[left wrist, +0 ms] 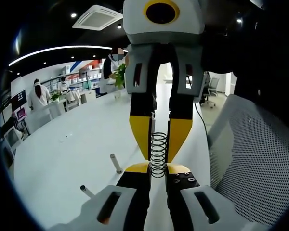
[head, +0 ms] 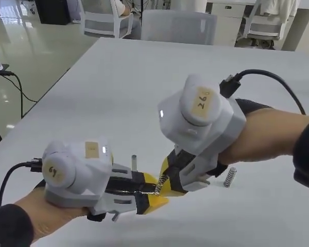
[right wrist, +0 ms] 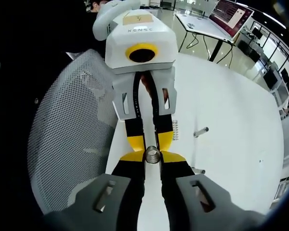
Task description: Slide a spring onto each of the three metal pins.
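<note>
White table, grey mesh chairs, glossy floor.

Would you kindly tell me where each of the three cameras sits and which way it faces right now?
Head view: on the headset, looking down at the white table; left hand, right hand, left gripper and right gripper show.
Left gripper view: on the left gripper, its own jaws below, facing the right gripper.
Right gripper view: on the right gripper, own jaws below, facing the left gripper.
All share the small coiled metal spring between the tips.
</note>
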### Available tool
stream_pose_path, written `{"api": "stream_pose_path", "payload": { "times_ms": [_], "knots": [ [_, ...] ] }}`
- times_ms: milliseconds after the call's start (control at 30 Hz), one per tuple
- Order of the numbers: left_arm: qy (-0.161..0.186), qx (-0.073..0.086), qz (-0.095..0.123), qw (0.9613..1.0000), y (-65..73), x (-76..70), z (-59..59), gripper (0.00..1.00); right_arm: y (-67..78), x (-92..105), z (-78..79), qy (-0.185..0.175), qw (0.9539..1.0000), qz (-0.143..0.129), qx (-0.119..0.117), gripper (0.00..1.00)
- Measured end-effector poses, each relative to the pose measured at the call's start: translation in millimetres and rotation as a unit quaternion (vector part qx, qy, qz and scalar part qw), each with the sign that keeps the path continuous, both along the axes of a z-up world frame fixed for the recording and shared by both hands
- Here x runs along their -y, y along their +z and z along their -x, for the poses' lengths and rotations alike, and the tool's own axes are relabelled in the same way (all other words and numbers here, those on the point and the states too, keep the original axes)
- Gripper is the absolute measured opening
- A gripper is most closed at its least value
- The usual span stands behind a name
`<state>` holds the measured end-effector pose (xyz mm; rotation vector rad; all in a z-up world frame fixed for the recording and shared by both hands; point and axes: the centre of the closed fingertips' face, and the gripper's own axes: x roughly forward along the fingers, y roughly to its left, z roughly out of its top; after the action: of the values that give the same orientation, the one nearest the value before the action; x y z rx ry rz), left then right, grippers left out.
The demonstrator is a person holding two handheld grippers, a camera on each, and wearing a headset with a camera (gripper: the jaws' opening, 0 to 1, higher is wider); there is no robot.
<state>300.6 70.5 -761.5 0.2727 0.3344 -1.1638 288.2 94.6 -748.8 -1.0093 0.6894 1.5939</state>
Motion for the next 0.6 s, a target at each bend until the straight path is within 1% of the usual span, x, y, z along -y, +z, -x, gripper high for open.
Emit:
{"api": "stream_pose_path", "payload": {
  "times_ms": [100, 267, 400, 600],
  "knots": [
    [-0.001, 0.001, -0.001, 1.0000, 0.3, 0.1, -0.1, 0.08, -0.1, -0.1, -0.6, 0.000, 1.0000, 0.002, 0.000, 0.13],
    [0.000, -0.005, 0.000, 1.0000, -0.4, -2.0, 0.6, 0.12, -0.4, 0.2, -3.1, -0.002, 1.0000, 0.006, 0.004, 0.13],
    [0.006, -0.010, 0.004, 0.9999, -0.6, -5.0, -1.0, 0.17, 0.2, 1.8, -6.3, -0.007, 0.9999, 0.006, 0.006, 0.13],
    [0.021, -0.020, 0.011, 0.9995, -0.2, -12.7, -3.8, 0.26, -0.4, 6.8, -12.1, -0.015, 0.9998, 0.011, 0.010, 0.13]
  ]
}}
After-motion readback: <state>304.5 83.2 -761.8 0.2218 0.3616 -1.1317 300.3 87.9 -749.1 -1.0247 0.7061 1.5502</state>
